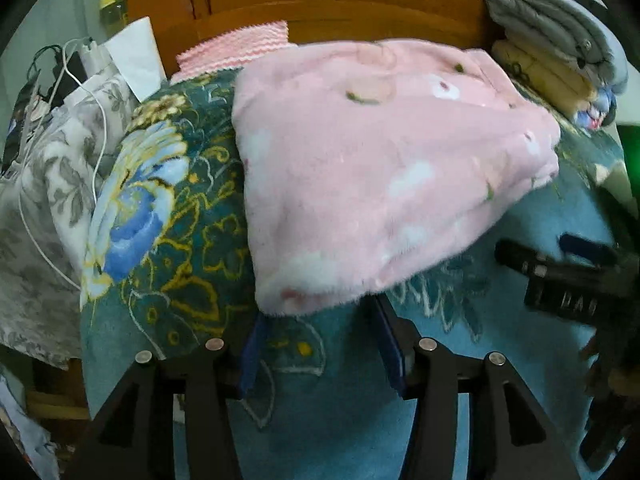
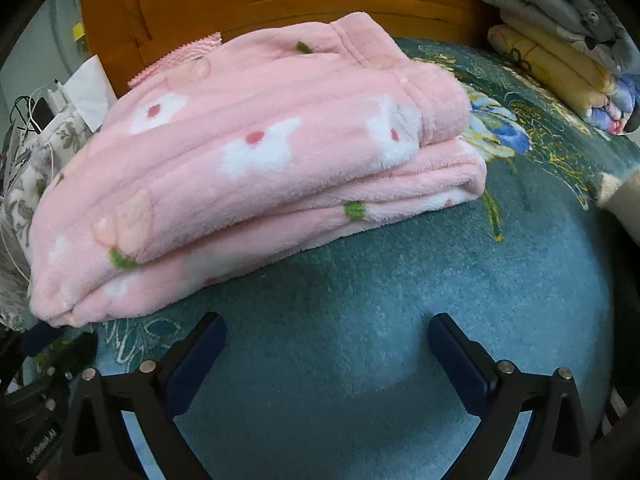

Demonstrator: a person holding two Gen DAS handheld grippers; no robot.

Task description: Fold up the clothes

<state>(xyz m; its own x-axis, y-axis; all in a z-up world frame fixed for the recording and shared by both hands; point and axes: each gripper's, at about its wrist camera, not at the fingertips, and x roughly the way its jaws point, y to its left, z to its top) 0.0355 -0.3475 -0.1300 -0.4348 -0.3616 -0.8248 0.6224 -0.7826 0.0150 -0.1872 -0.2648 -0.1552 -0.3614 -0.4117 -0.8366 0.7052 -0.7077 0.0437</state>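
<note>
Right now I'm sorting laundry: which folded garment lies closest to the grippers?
The pink fleece garment with white flowers, lying alone on the teal blanket just ahead of both grippers. The grey and yellow pieces are stacked far back.

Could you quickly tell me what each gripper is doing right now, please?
Left gripper: open, holding nothing; pink garment edge just ahead.
Right gripper: wide open, empty.

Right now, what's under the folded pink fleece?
The pink fleece lies on a teal floral blanket, which shows all around its near side. Behind it, a pink knitted cloth peeks out. Whatever lies directly beneath is covered.
</note>
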